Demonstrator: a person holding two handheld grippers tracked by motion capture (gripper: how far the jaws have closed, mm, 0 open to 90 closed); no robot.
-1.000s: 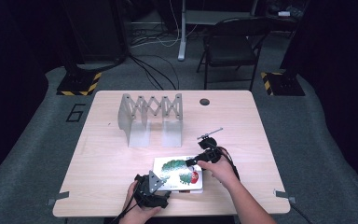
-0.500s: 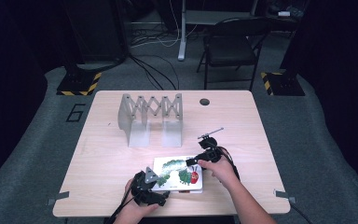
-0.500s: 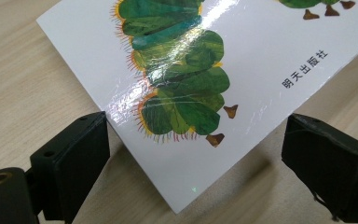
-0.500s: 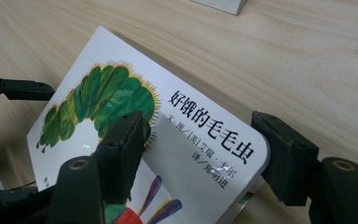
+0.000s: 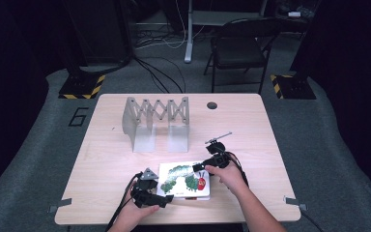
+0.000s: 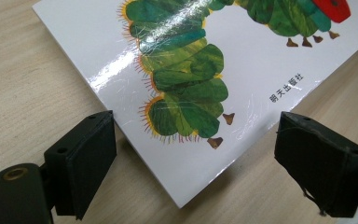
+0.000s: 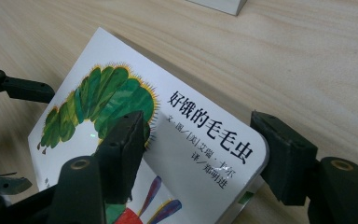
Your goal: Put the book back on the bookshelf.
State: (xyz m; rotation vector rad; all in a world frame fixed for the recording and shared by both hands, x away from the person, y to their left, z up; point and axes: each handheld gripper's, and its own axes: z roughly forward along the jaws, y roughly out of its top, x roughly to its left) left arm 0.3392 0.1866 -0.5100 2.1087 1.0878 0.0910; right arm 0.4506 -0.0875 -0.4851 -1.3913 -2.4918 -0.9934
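Fingers (image 7: 126, 154) of your right gripper (image 7: 200, 154) bracket the far right corner of the book (image 5: 183, 180): one lies over the cover by the caterpillar's back, the other sits against the rounded corner's edge. These jaws have just been closing with that corner between them, but I cannot tell whether the pads press yet. Your left gripper (image 6: 196, 172) is released; its jaws have also just been closing a little, yet they stand wide either side of the book's near left corner, clear of it. The book lies flat, cover up, by the front edge of the table (image 5: 116, 159), about midway along it, with the rack (image 5: 154, 121) well apart toward the back edge. You seem to be at the grasping step, securing the book before lifting it, probably to stand it in the rack. Next, finish the right pinch on the corner and check it holds. Then slide the left jaws over the near corner so one pad goes under the cover's edge, and raise both hands together so the glossy book does not twist or slip.
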